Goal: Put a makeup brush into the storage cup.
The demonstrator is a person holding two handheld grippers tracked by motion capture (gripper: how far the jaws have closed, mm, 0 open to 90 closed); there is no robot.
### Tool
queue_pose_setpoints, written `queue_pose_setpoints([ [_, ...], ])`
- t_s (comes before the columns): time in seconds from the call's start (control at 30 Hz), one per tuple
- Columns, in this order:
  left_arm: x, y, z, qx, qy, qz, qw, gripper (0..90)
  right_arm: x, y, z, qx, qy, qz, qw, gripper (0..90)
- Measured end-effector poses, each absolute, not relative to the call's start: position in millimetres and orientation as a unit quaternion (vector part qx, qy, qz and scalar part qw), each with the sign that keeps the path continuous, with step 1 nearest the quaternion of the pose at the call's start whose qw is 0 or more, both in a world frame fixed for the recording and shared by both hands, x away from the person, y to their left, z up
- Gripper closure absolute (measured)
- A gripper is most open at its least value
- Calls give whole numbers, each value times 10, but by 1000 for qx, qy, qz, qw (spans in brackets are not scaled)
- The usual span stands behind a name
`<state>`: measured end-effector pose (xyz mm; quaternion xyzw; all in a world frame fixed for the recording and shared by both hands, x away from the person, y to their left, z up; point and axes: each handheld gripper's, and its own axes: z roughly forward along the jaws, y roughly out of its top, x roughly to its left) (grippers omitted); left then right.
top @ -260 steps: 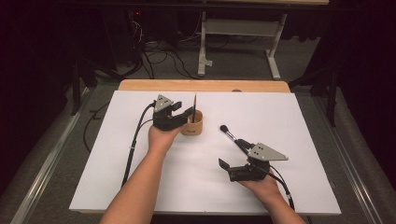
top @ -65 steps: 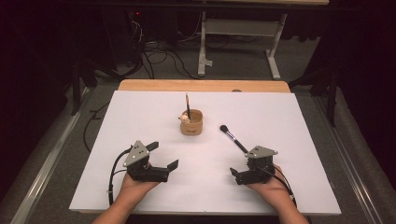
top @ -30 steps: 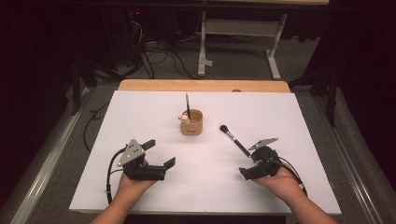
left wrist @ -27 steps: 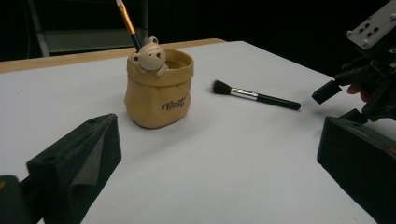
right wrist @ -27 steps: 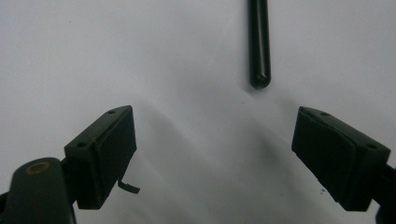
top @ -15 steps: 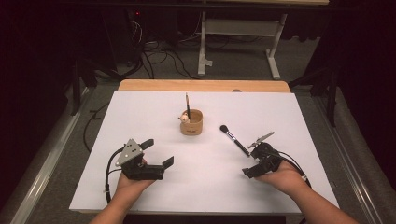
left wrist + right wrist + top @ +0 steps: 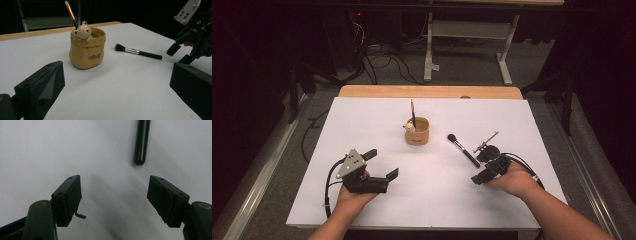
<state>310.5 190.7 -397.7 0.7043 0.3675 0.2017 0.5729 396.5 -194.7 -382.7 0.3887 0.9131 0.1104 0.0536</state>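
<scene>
A black makeup brush lies flat on the white table sheet, bristles toward a tan bear-faced cup. A thin brush stands in that cup. My right gripper is rolled on its side just behind the handle end. In the right gripper view, the right gripper is open and its jaws have just been closing. Nothing is between them, and the handle tip lies just ahead. My left gripper rests open at front left. In the left gripper view, the left gripper faces the cup.
A wooden strip runs along the table's far edge. Beyond it are a metal stand and floor cables. The left gripper view also shows the makeup brush and the right gripper at the right.
My right hand has shifted slightly right and up and rolled, tipping its grey plate on edge, with its jaws now behind the makeup brush's handle end. The left hand has stayed put.
</scene>
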Motion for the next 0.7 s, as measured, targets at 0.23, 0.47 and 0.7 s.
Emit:
queue_pose_setpoints([
  [0.23, 3104, 1912, -3973, 704, 367, 203, 574, 7, 4142, -1929, -3747, 389, 914, 101, 47, 352],
  [0.47, 3109, 1905, -3981, 704, 368, 202, 573, 8, 4296, -1909, -3727, 383, 918, 97, 45, 454],
  [0.7, 3104, 1914, -3980, 702, 366, 209, 573, 14, 4424, -1885, -3710, 381, 918, 97, 41, 522],
])
